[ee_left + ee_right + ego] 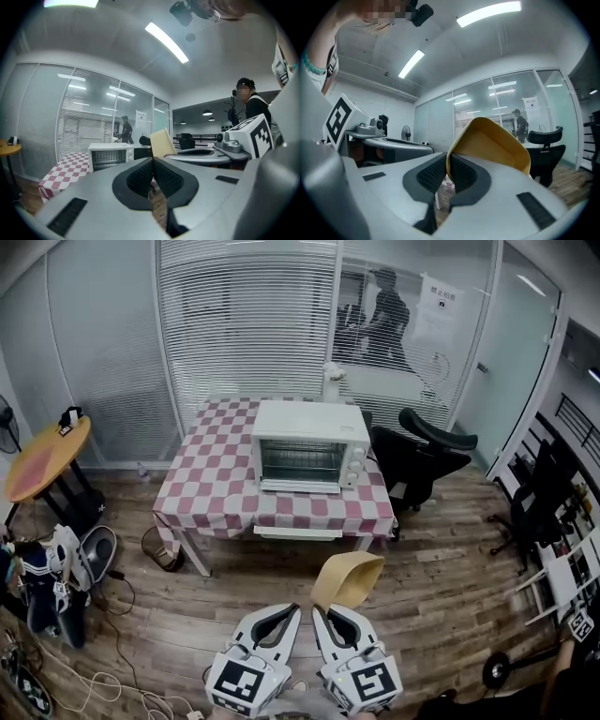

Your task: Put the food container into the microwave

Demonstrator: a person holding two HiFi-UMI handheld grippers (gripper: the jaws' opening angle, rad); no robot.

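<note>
While the left hand-held gripper (153,161) is closed, right hand-held gripper (448,162) pinches one container (490,145).

I am in an office, in a glass-walled meeting room. Behind the checked-cloth table (216,493) rise floor-to-ceiling glass partitions (103,343) hung with white blinds (244,324). A paper notice (439,307) is stuck to one pane, and a person (382,315) is visible beyond the glass. Right of the table stand black swivel chairs (422,457); left of it is a round orange side table (45,460). On the table sits a white microwave (309,446). Wood-plank flooring (441,577) spreads in front of the table, with cables (103,688) trailing across it to the left. Strip lights (166,42) run along the ceiling.
</note>
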